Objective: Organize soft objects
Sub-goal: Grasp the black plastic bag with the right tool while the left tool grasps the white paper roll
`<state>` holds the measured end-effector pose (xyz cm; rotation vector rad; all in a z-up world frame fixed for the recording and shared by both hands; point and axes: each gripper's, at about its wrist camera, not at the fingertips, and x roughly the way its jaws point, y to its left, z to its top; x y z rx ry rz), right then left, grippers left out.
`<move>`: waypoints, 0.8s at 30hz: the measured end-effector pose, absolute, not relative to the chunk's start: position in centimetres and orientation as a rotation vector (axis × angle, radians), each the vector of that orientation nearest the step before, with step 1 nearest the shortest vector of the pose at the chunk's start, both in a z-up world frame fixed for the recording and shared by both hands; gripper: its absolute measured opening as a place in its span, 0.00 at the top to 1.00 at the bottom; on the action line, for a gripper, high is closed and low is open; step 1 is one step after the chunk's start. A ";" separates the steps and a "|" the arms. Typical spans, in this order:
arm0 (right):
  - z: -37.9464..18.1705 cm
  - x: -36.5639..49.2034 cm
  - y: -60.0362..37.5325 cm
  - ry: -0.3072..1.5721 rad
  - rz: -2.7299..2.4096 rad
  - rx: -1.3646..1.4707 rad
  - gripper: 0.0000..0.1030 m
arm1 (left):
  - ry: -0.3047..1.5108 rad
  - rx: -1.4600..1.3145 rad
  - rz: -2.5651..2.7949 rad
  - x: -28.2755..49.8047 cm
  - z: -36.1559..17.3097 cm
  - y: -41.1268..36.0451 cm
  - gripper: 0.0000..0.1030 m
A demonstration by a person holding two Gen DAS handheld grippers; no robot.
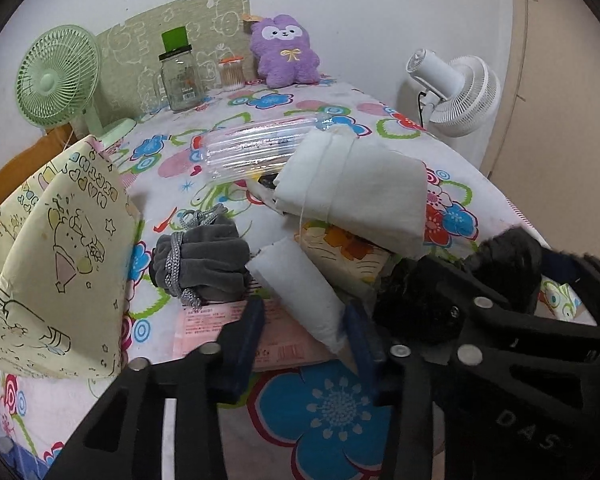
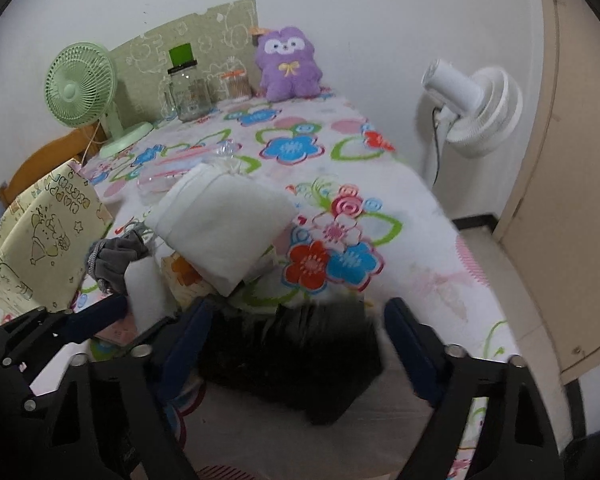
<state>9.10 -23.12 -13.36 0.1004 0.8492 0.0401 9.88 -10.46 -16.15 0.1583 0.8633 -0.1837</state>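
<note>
Step in hand: picking from the heap of soft things on the flowered bedspread [image 2: 420, 208], both tongs at once.

Left gripper [image 1: 304, 340]: jaws narrowed around the near end of the small white pillow pack [image 1: 300, 284], which lies tilted on a pink packet [image 1: 204, 324]. Pads look to be touching its sides, but a firm clamp I cannot confirm.

Right gripper [image 2: 296, 340]: jaws apart, one on each side of the black furry item [image 2: 292, 356]; gaps show at both pads, so not gripped.

Nearby: grey drawstring pouch [image 1: 204, 256] just beside the pack, folded white cloth [image 1: 364, 196] behind. The yellow printed fabric bin [image 1: 56, 256] stands to the left, presumably the destination.

Next move, my judgement: close fully on both, lift clear of the heap without dragging neighbours, carry leftward to the bin.
</note>
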 end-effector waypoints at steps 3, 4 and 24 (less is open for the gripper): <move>-13.9 9.2 -23.2 0.878 0.060 0.148 0.32 | 0.862 0.167 -0.190 9.9 -16.1 -10.7 0.72; -13.9 9.2 -23.1 0.880 0.068 0.156 0.39 | 0.862 0.169 -0.190 10.0 -16.1 -10.7 0.74; -9.2 8.2 -21.2 0.788 0.131 0.111 0.68 | 0.784 0.113 -0.202 9.3 -12.4 -9.4 0.83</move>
